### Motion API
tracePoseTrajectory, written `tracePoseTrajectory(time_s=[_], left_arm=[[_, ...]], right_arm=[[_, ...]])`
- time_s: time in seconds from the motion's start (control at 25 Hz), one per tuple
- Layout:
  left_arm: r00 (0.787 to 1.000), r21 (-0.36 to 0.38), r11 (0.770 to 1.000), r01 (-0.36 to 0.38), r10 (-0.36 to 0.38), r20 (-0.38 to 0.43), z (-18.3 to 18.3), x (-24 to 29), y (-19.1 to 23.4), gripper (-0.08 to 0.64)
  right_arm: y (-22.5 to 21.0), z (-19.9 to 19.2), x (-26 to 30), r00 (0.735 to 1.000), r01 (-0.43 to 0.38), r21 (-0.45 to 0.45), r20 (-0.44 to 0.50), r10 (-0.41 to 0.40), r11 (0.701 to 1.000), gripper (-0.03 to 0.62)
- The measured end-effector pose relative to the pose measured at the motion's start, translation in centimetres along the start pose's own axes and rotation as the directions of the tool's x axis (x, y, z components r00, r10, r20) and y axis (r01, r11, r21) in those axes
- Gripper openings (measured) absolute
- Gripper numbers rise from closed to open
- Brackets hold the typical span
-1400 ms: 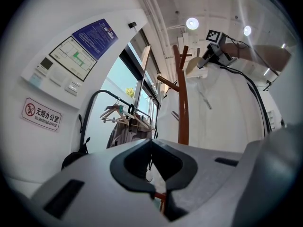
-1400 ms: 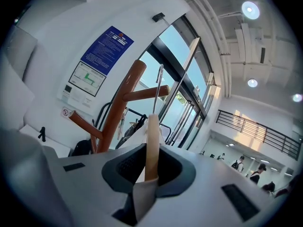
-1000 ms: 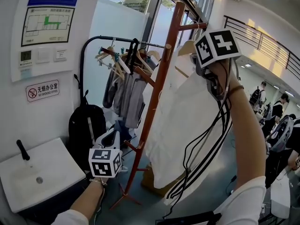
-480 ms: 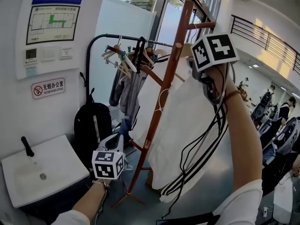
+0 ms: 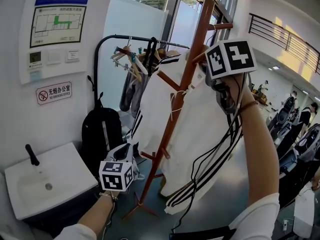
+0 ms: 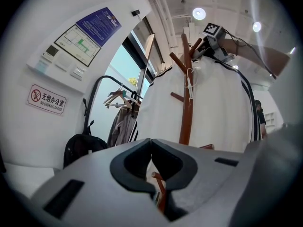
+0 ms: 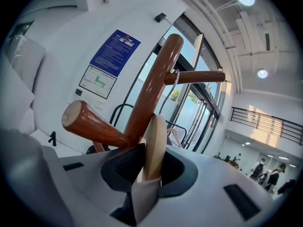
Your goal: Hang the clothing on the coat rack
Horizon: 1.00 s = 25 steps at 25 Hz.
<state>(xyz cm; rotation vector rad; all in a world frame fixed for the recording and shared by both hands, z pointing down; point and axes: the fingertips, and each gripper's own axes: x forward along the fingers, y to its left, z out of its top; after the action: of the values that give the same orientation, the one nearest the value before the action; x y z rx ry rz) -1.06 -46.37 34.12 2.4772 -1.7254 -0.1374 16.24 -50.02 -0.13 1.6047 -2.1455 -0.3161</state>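
Since the limp white, black-striped garment (image 5: 200,134) drapes against the smooth, round-pegged wooden coat rack (image 5: 184,84), the right gripper (image 7: 150,169) is opening its jaws around the cream neck band (image 7: 155,141) beside a peg (image 7: 94,124), likely letting go, while the left gripper (image 6: 151,162), pressed together and empty, hangs low.

White wall (image 5: 80,114) is carrying a floor plan (image 5: 55,25) and no-smoking sign (image 5: 53,93); sink (image 5: 45,184) is sitting below, backpack (image 5: 102,139) is leaning beside garment rail (image 5: 95,64); daylight is entering through tall glazing (image 5: 182,21), possibly doors.
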Motion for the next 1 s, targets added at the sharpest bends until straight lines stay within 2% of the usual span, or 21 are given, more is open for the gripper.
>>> tracePoseTrajectory(time_s=[0.16,0.44,0.8,1.0], left_arm=[[1.000,-0.001,1.000,0.006,-0.006,-0.004,-0.1,-0.3,-0.3,0.009],[1.000,0.001,1.000,0.012,-0.012,-0.009,0.0,-0.8,-0.1,0.009],[0.999,0.005,0.999,0.034,-0.034,-0.001,0.3,-2.1,-0.7,0.009],[0.999,0.000,0.999,0.039,-0.039,0.009,0.3,-2.9,-1.1,0.009]], right_arm=[[-0.5,0.5,-0.7,0.999,0.003,-0.010,0.048,-0.003,1.000,0.129],[-1.9,2.1,-3.2,0.985,-0.028,0.061,0.172,0.017,0.998,0.153],[-2.5,2.0,-5.3,0.979,0.011,0.070,0.200,-0.025,0.997,0.153],[-2.2,1.9,-6.5,0.979,0.047,0.041,0.198,-0.054,0.998,0.153]])
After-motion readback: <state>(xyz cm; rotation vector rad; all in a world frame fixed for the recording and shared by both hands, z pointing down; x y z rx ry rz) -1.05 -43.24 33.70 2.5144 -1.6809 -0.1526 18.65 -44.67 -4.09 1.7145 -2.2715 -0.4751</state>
